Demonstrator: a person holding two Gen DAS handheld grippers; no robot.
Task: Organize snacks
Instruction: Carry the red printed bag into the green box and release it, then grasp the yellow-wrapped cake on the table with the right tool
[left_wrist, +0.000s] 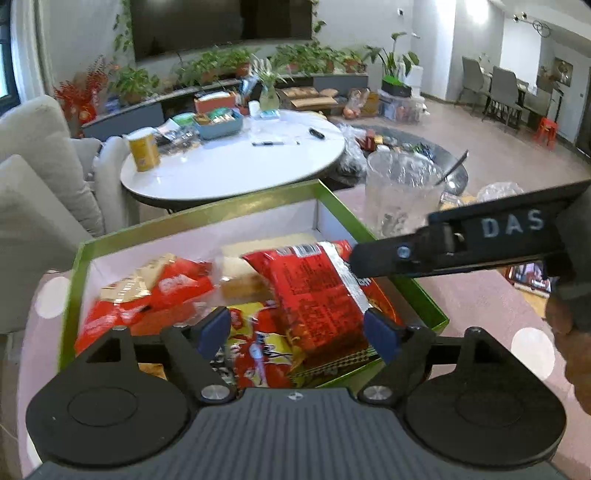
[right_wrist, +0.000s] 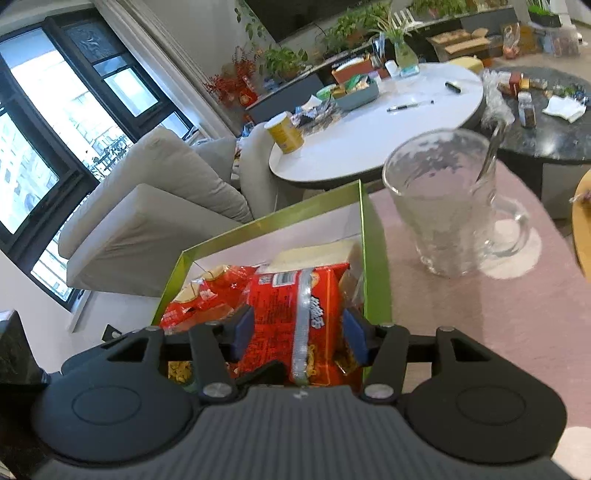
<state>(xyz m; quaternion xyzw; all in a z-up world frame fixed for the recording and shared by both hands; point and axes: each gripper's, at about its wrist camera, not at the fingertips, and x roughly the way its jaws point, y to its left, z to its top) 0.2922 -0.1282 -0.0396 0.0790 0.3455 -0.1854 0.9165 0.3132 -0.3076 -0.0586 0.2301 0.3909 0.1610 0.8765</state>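
Note:
A green-rimmed box (left_wrist: 192, 216) with a white inside holds several snack packets. A large red packet (left_wrist: 314, 295) lies tilted on top of a yellow and red packet (left_wrist: 255, 347), other red packets (left_wrist: 147, 295) and a pale wrapped cake (left_wrist: 240, 280). My left gripper (left_wrist: 299, 330) hangs open over the box's near end. My right gripper (right_wrist: 299, 332) has its blue pads on both sides of the large red packet (right_wrist: 295, 314) above the box (right_wrist: 375, 258); in the left wrist view its fingers (left_wrist: 373, 264) reach the packet's right edge.
A clear glass mug (right_wrist: 443, 206) with a spoon stands on the pink tablecloth (right_wrist: 480, 314) just right of the box. A white round table (left_wrist: 236, 162) with a yellow can, a blue tray and pens stands beyond. A grey sofa (right_wrist: 155, 206) is at the left.

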